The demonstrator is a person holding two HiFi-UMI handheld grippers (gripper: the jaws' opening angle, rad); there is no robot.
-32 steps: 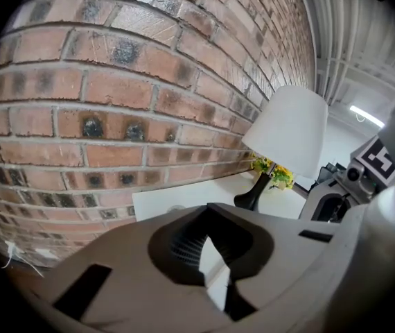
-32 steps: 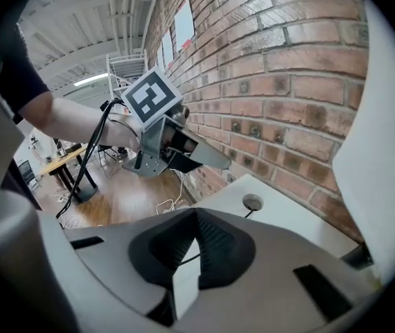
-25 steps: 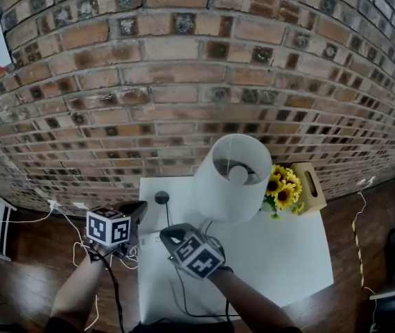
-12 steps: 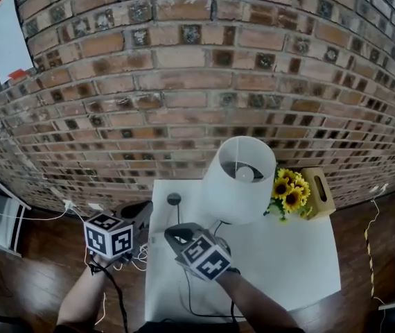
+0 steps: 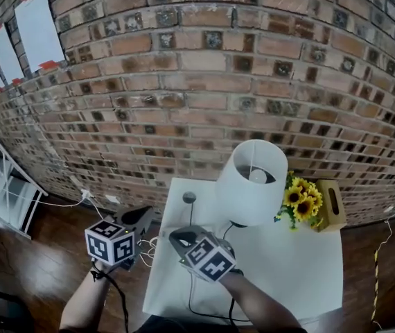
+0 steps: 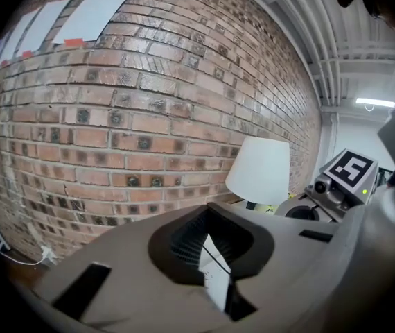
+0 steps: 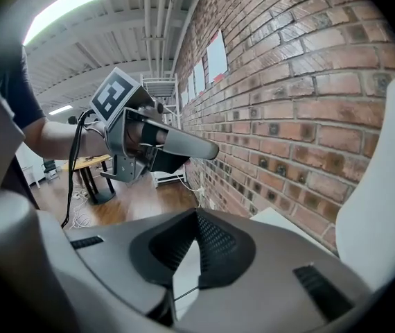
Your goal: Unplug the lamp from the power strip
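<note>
Where the brick wall (image 5: 183, 82) curves away at the far left, white sheets of paper (image 5: 37, 32) hang on it, and below them a white shelf unit (image 5: 3, 193) stands on the wooden floor (image 5: 38, 255). White cables (image 5: 66, 201) run to a point low on the wall. Right of these, the left gripper (image 5: 144, 216) hangs over the floor just beside the left edge of the white worktop (image 5: 287, 269). Its jaws are together with nothing between them, the pads meeting at the tip in its own view. Close beside it, over the worktop's near left part, the right gripper (image 5: 177, 237) points toward the wall, its jaws likewise closed and empty. A thin black cord (image 5: 189, 298) lies on the worktop beside the right arm and loops near the front edge. The lamp (image 5: 253, 182), with a white shade, stands upright toward the back of the worktop, beyond the right gripper and touched by neither gripper. Just right of it are sunflowers (image 5: 305, 200), with a small wooden box (image 5: 332, 205) beside them at the back right corner.
</note>
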